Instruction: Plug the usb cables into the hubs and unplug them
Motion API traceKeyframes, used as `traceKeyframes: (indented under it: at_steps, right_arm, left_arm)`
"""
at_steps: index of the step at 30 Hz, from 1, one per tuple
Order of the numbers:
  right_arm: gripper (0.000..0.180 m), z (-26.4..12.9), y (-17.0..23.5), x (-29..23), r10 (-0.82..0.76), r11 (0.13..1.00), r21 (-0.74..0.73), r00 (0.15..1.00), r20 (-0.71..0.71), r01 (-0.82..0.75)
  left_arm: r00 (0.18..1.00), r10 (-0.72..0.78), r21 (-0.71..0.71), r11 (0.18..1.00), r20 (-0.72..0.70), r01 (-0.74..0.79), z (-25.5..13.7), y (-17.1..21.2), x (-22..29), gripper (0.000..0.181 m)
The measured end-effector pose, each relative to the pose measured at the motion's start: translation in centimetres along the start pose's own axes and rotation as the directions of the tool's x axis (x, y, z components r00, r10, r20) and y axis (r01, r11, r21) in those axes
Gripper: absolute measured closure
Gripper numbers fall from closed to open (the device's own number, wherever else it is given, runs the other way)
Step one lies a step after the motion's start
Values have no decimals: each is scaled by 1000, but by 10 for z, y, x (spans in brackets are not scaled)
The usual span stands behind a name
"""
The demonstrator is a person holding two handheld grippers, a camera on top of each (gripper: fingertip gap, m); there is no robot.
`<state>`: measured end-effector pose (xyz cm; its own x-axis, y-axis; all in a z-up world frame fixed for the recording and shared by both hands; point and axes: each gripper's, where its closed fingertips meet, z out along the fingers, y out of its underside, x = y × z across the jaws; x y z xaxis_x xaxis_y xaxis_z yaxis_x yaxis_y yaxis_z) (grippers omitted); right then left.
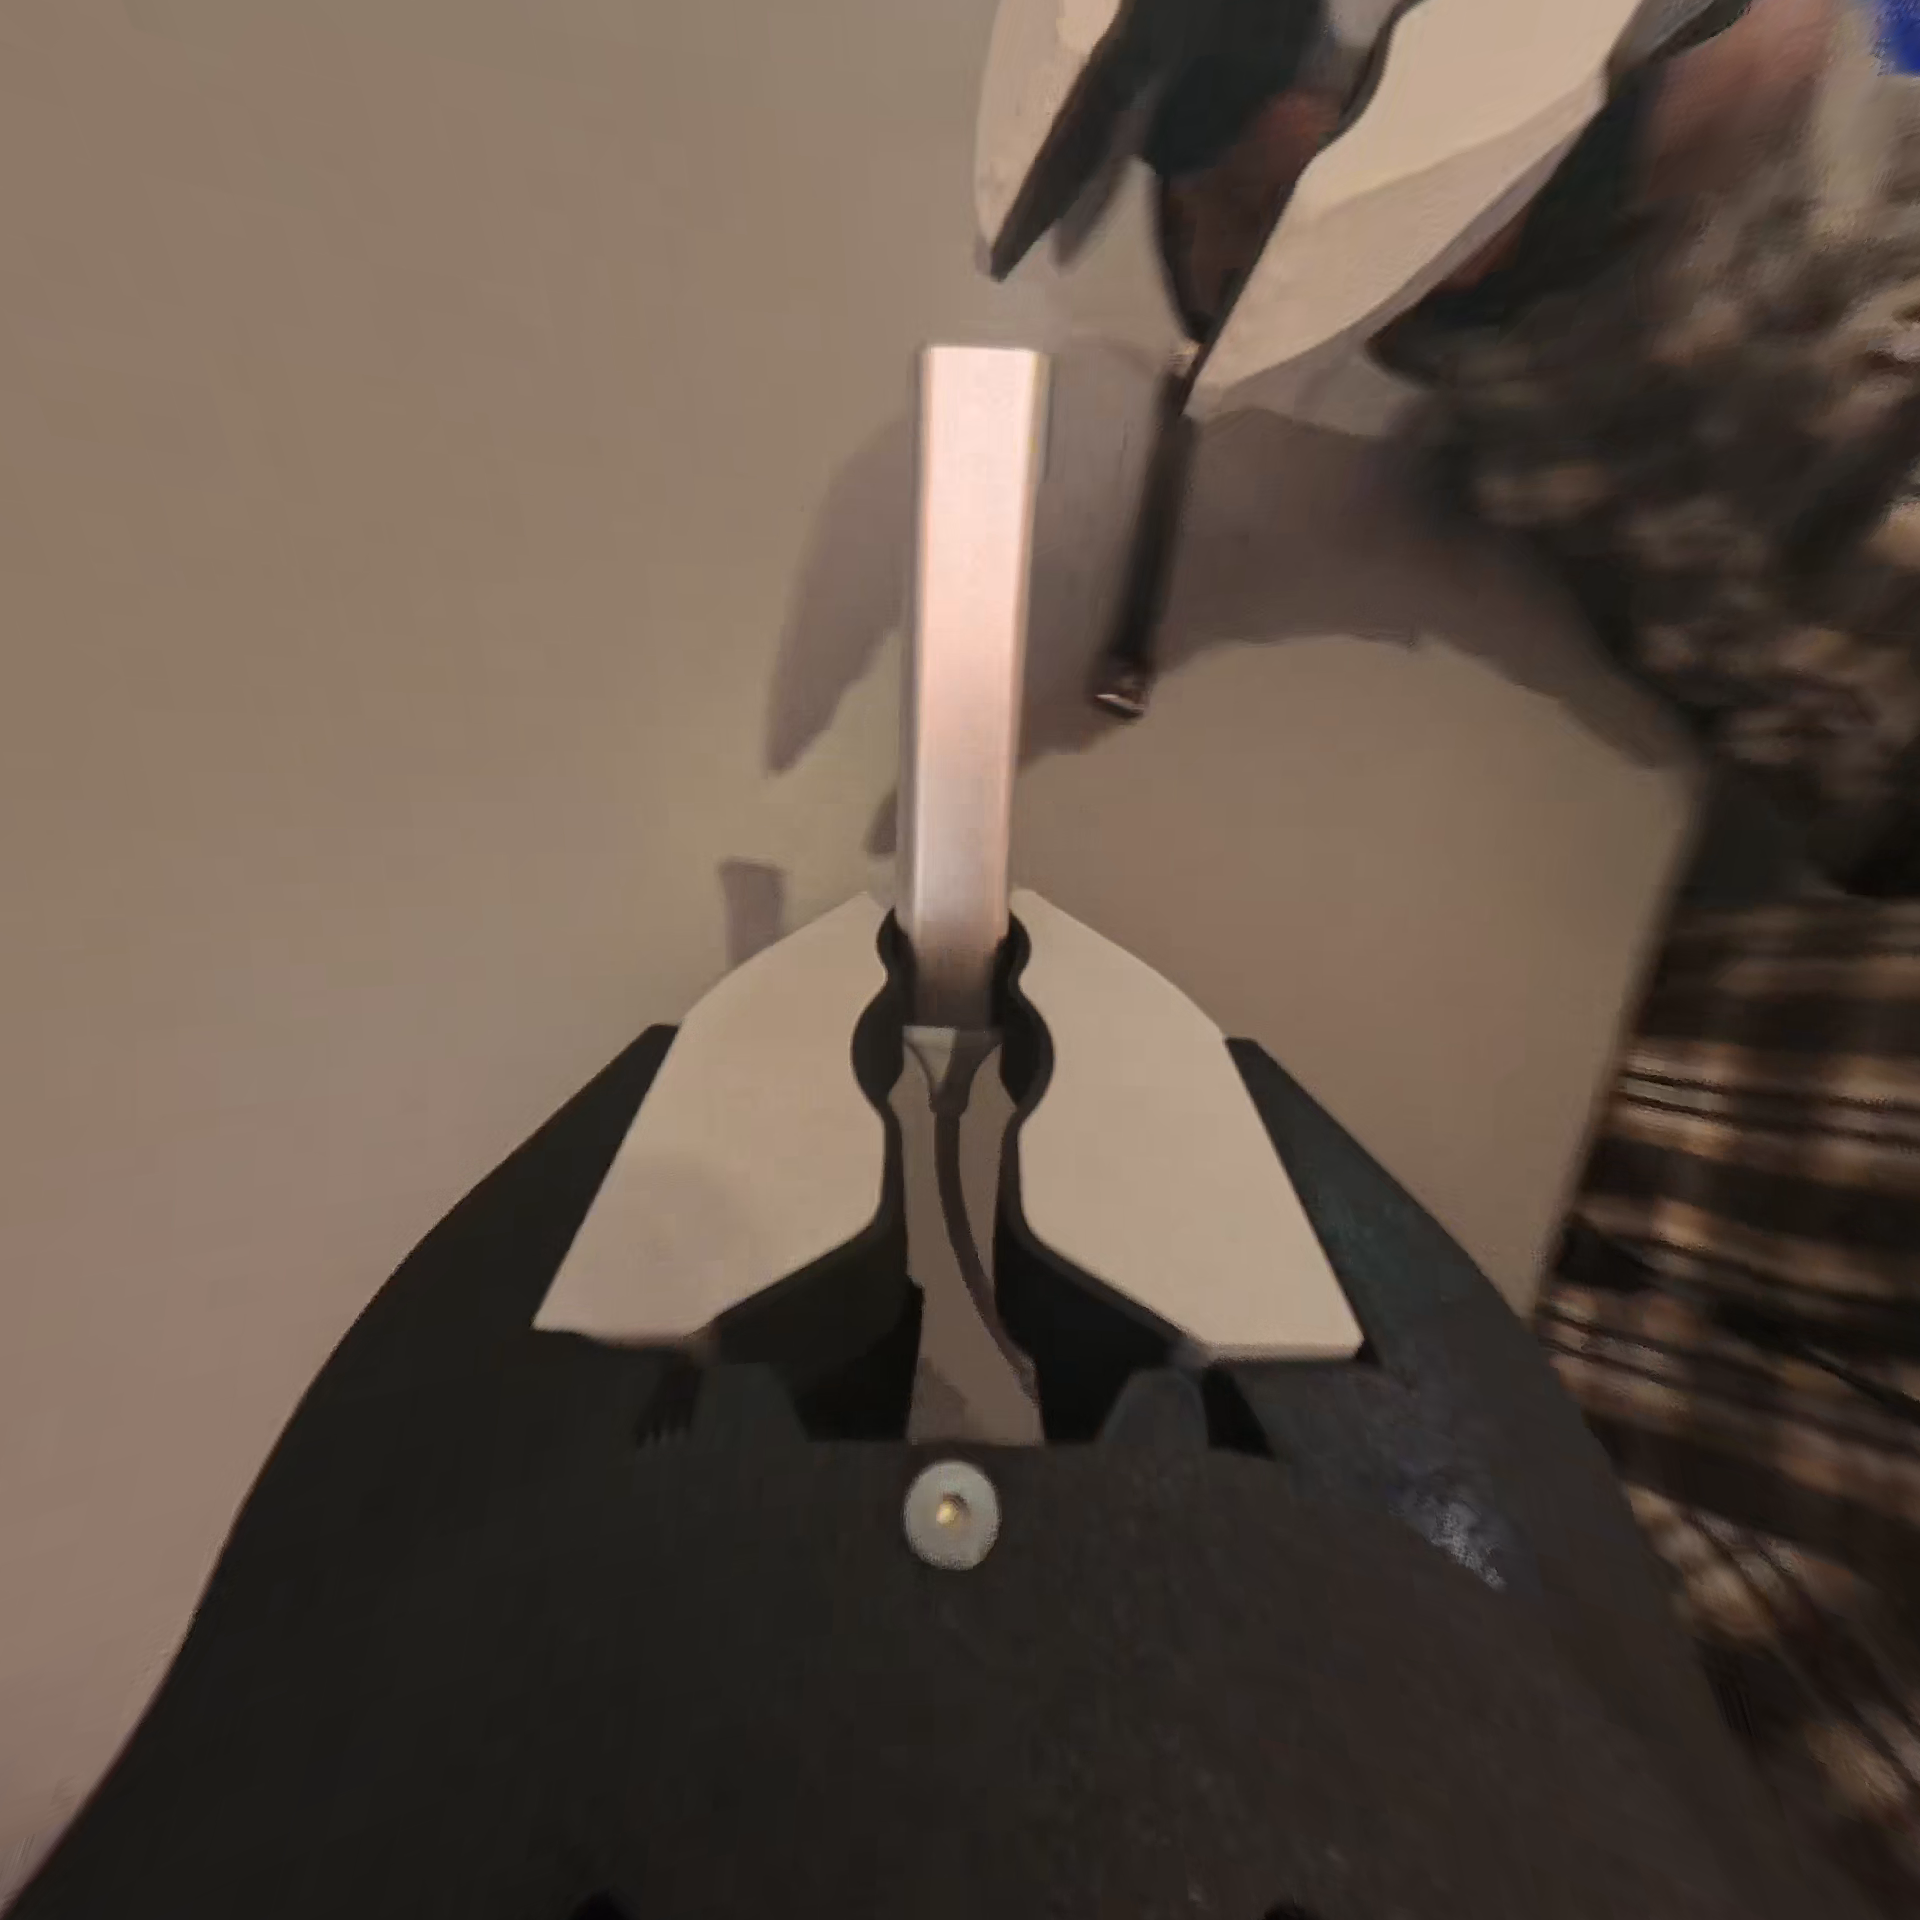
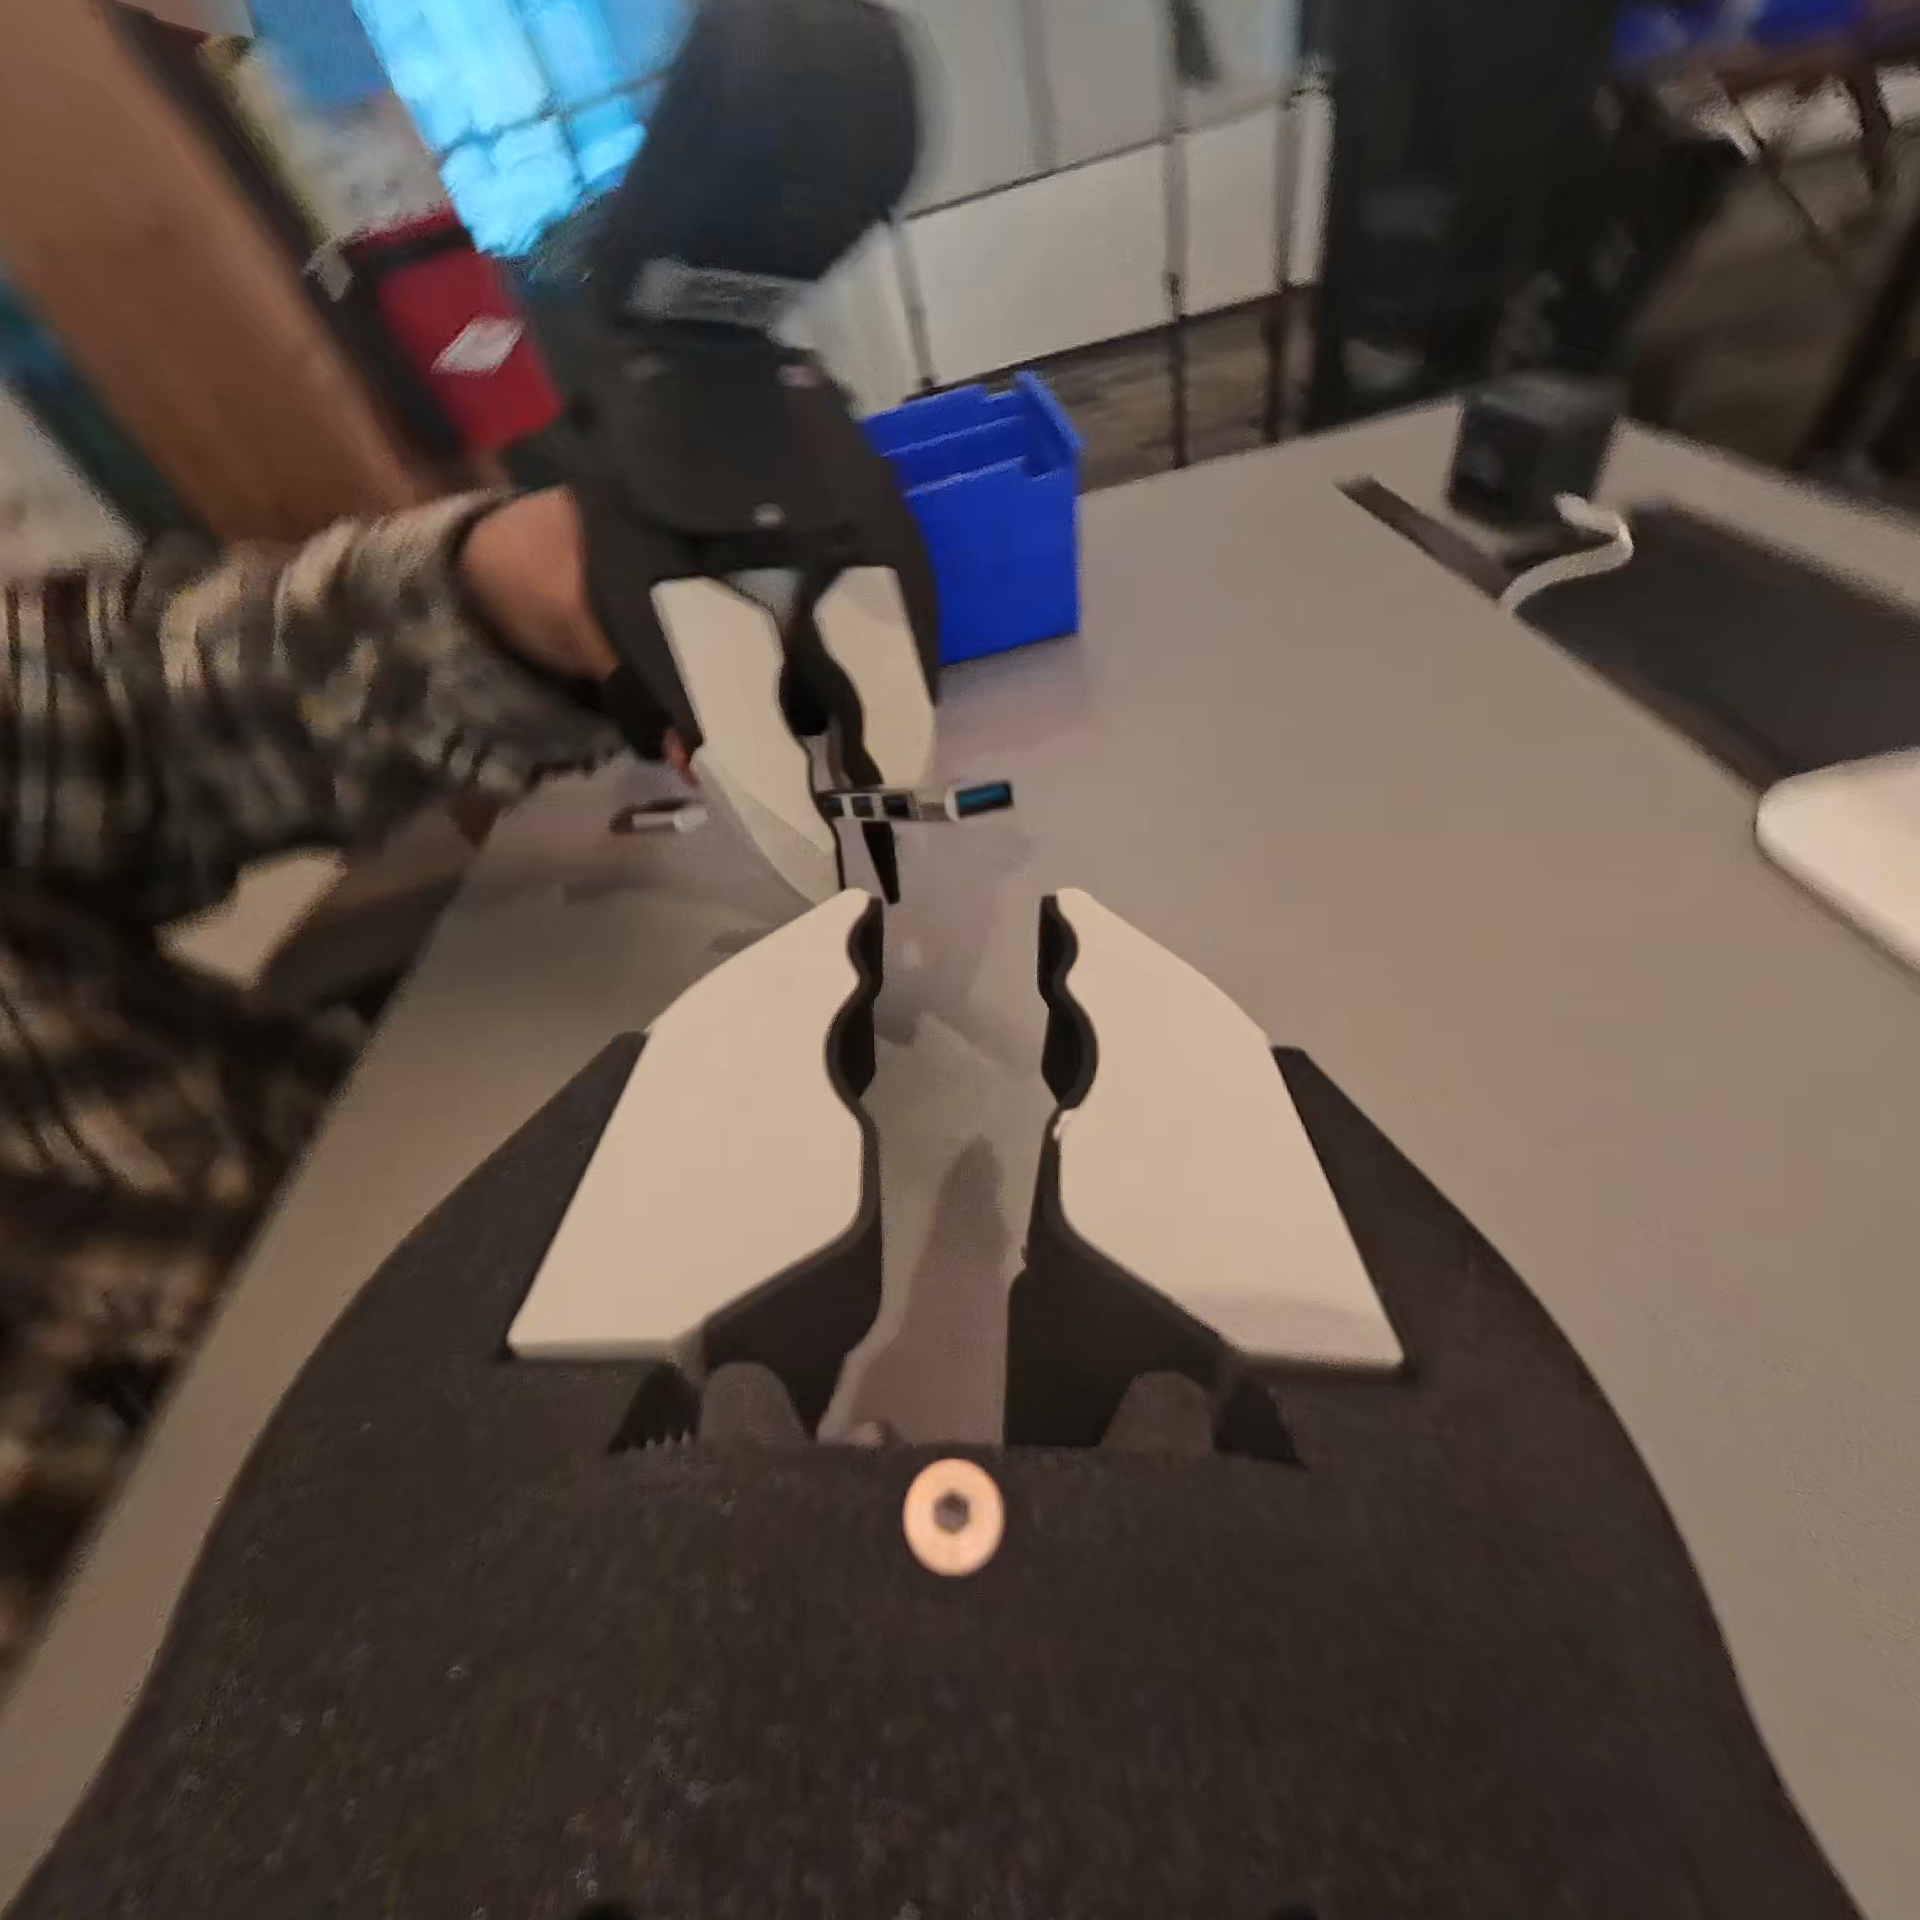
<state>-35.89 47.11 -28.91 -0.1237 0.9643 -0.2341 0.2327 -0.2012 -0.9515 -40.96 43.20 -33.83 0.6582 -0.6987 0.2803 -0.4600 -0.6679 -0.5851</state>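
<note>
My left gripper (image 1: pixel 956 935) is shut on the near end of a silver USB hub (image 1: pixel 977 623). The hub sticks straight out ahead over the grey table (image 1: pixel 312 727), and its thin dark lead (image 1: pixel 961 1205) runs back between the fingers. In the right wrist view the left gripper (image 2: pixel 831 800) holds the hub (image 2: pixel 914 805) level, ports facing me. My right gripper (image 2: pixel 961 914) is open and empty just short of the hub; it also shows in the left wrist view (image 1: pixel 1107 332). A dark USB cable end (image 1: pixel 1143 540) hangs beside the hub, apart from it, right before my right fingertips.
A blue bin (image 2: pixel 987 520) stands behind the hub. A small silver plug (image 2: pixel 660 818) lies on the table to the left. Dark mats (image 2: pixel 1714 623), a black box (image 2: pixel 1527 447) and a white object (image 2: pixel 1849 852) are at the right. A plaid sleeve (image 2: pixel 260 675) crosses the left. The gap from one gripper's tips to the other's is roughly 8 centimetres. Left tips and right tips are each some 30 centimetres from the white object (image 2: pixel 1849 852).
</note>
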Motion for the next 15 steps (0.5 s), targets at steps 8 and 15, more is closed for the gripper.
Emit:
traceKeyframes:
  at_steps: [8,15]
  right_arm:
    - [150,23,-5,-9,640,756,57,755,144,-652]
    - [171,45,-1,-5,745,661,-35,651,145,-749]
  left_arm:
    - [934,72,12,997,349,-82,-2,1,-12,168]
    - [921,78,11,996,381,-89,5,8,-7,167]
